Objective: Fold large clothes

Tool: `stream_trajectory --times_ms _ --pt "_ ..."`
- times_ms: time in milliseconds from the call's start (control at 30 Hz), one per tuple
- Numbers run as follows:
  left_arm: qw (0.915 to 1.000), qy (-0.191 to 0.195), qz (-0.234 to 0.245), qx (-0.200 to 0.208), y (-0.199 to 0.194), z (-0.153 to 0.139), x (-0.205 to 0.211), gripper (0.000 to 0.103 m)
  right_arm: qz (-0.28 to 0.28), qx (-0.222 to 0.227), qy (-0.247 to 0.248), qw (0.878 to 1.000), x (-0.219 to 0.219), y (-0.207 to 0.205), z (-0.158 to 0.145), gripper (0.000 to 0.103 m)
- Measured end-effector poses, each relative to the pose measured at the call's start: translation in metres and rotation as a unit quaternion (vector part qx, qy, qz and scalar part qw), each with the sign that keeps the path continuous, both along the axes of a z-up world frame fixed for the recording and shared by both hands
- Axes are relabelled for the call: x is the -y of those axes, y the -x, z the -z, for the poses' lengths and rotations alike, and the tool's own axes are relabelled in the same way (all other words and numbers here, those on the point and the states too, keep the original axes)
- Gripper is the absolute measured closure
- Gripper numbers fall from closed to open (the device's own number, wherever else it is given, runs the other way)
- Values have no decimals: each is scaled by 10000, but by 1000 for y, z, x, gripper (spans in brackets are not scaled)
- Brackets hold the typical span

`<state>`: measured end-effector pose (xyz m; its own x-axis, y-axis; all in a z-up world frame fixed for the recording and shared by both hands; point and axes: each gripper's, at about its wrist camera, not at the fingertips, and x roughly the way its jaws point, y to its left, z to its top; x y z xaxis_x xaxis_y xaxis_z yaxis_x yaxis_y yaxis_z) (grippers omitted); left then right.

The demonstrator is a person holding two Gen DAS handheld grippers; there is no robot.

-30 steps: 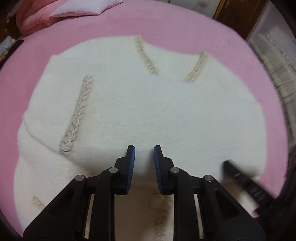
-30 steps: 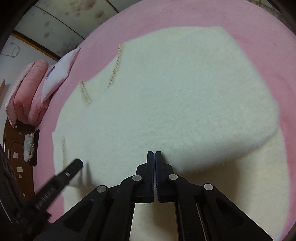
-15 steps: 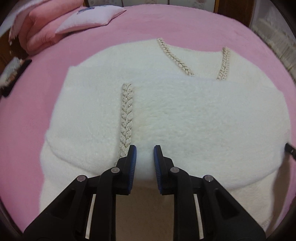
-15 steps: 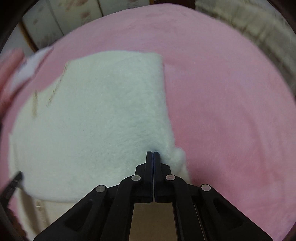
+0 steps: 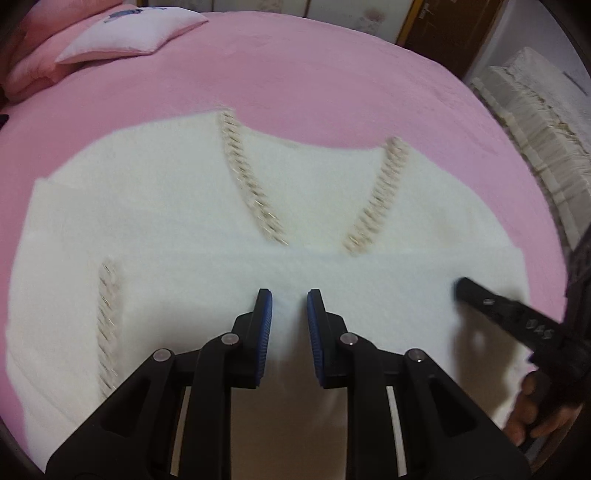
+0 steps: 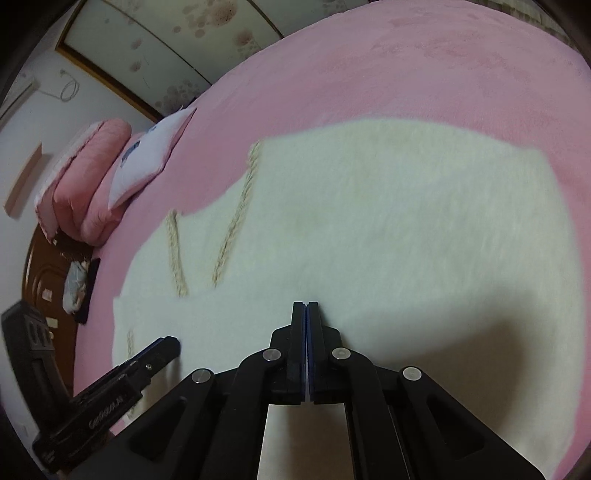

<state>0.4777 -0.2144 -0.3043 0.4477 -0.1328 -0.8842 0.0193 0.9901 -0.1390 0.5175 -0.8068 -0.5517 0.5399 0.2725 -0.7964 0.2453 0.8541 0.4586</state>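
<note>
Left wrist view, read left to right. A pink folded quilt (image 5: 26, 70) and a pale pillow (image 5: 129, 35) are noted at the far left edge of the bed (image 5: 314, 85), which is covered in pink. The white fleecy sweater (image 5: 166, 229) is laid flat across the middle of the bed, its V-neck with braided trim (image 5: 251, 184) pointing toward the camera. A second strip of braid (image 5: 107, 317) is seen on the left part of the garment. A folded-over layer is recorded across the near half, its straight edge running just below the tip of the V.

The left hand-held gripper (image 5: 290, 325) is held over that folded layer, near its middle. Its blue pads stand apart with a narrow gap; only fabric surface is seen through the gap, and no cloth is pinched between them, so it is logged as released. Whether the fingertips touch the pile cannot be told.

Further right, the right hand-held gripper (image 5: 498, 310) enters from the lower right edge, its tip over the right part of the folded layer. A hand (image 5: 532, 413) is partly visible on its grip. A cream textured cover (image 5: 535, 122) lies beyond the bed at far right.

Right wrist view. The left hand-held gripper (image 6: 147, 358) appears at lower left, over the sweater's left edge. The sweater (image 6: 406, 229) fills the centre. The right hand-held gripper (image 6: 306, 306) is clenched, pads pressed together with nothing between them, tips just above or on the fabric; contact cannot be settled.
</note>
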Motion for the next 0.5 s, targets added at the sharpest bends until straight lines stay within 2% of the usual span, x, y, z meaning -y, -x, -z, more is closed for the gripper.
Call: stream_trajectory --times_ms 33,100,133,200,267,300,367,467,500 --pt "9999 -130 -22 9 -3 0 -3 85 43 14 -8 10000 12 -1 0 103" --pt "9993 -370 -10 23 -10 3 -18 85 217 -76 534 9983 33 3 -6 103" --pt "9989 -475 -11 43 -10 5 -27 85 224 -69 603 9979 40 -4 -11 103" --pt "9979 -643 -93 68 -10 9 -50 85 451 -138 755 9960 66 9 -12 103" --pt "9992 -353 -136 92 -9 13 -68 93 667 -171 886 9937 85 34 -17 103" --pt "9995 -253 -172 86 -9 15 -74 93 759 -175 816 9936 96 38 -16 103" --pt "9994 -255 -232 29 -9 17 -74 93 727 -168 762 9943 106 48 -14 103" --pt "9971 -738 -156 -70 -6 13 -60 93 714 -252 945 9926 109 46 -16 103" --pt "9967 -785 -160 -122 -3 12 -58 93 789 -290 919 9922 110 48 -14 103"
